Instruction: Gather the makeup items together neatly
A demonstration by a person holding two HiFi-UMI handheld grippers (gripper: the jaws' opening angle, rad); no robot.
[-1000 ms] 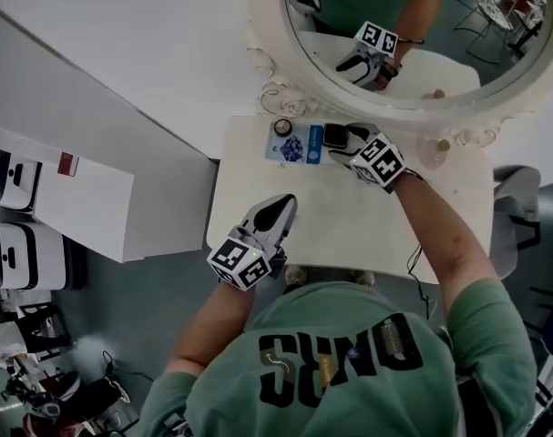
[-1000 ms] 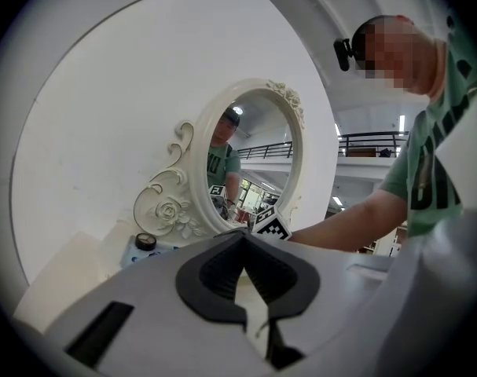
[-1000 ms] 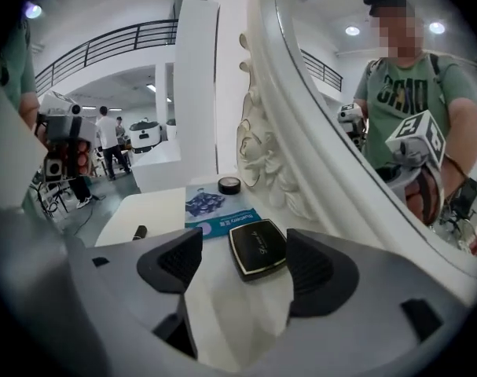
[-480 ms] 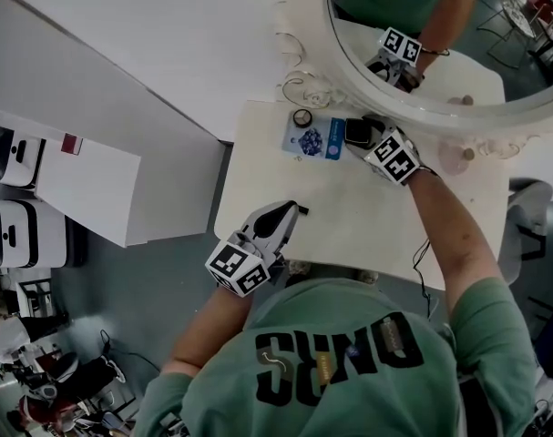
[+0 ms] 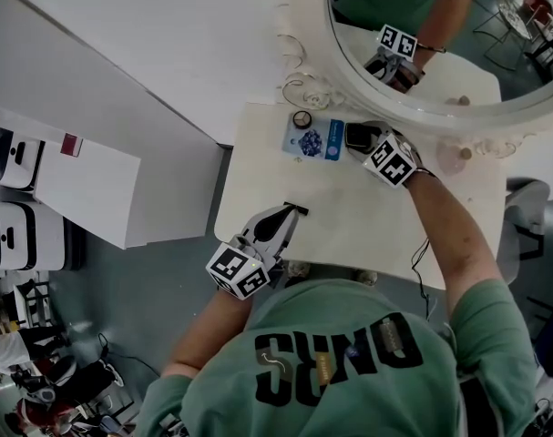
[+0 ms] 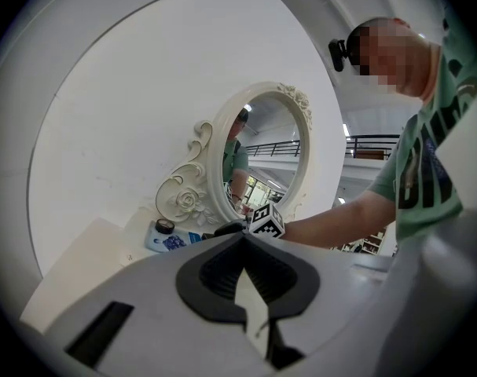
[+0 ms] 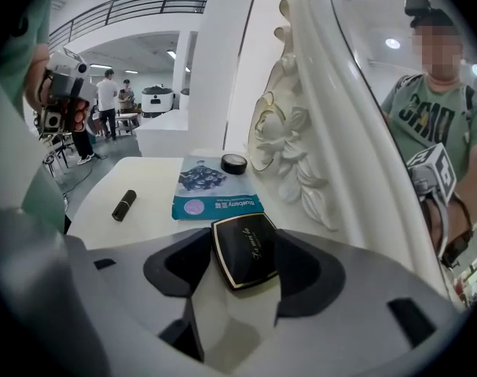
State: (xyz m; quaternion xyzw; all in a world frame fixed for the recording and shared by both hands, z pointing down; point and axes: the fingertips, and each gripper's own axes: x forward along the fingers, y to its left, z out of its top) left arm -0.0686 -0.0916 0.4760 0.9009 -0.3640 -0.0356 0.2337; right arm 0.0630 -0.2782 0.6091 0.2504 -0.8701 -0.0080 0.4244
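The right gripper (image 7: 244, 240) pointed down at the table, and its jaws had just been closing. The black compact (image 7: 242, 259) sat right between them. Both pads looked to be touching its sides, so I think the gripper had a hold on it. The compact lay flat on the table (image 5: 349, 217), up by the big white mirror (image 5: 308, 44).

In the head view, a blue packet (image 5: 312, 140) lay just beside the compact at 9 o'clock. A little round jar (image 5: 302, 118) sat by the packet's far corner, at about 10 o'clock. So three things were already close together.

The left gripper (image 6: 242, 240) was closed with nothing in it. It was held up over the near part of the table, at about 7 o'clock from the right one. A second before, its tip covered that spot and no lipstick could be seen. Now it had shifted a little, and a small dark lipstick (image 5: 296, 209) showed on the table just past its tip. The lipstick lay alone, well apart from the packet.

I think the compact was being set tidy next to the packet. The lipstick was the one thing left out, so it probably still had to be brought up to the others.
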